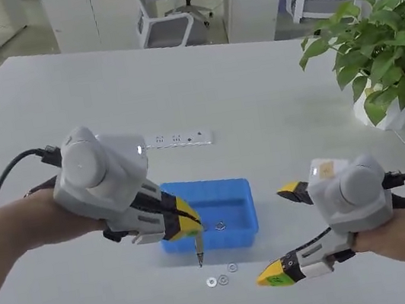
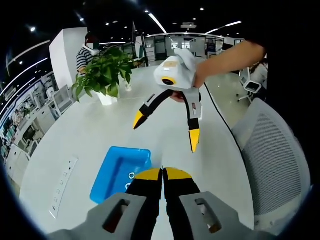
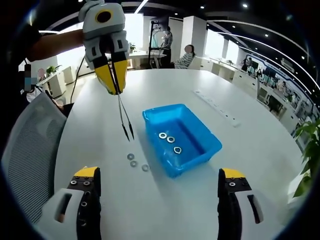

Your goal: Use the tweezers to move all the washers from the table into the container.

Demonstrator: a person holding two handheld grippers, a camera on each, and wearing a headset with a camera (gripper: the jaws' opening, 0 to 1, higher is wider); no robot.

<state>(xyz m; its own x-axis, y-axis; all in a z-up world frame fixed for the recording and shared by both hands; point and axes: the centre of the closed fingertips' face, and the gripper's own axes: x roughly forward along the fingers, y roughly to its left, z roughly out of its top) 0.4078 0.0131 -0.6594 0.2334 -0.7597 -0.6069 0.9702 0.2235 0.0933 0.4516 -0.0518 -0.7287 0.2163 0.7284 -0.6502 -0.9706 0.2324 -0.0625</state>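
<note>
Three washers (image 3: 134,163) on table (image 3: 95,125) near tweezers (image 3: 123,117) tip; left claw (image 2: 162,175) pinching tweezers, right claw (image 1: 279,234) spread.

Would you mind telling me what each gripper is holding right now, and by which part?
The left gripper is shut on the tweezers near their upper end; the right gripper is open and holds nothing.

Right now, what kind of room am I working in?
Most likely an open-plan office: office chairs and white cabinets stand behind the white table, which carries a potted plant and a power strip.
</note>
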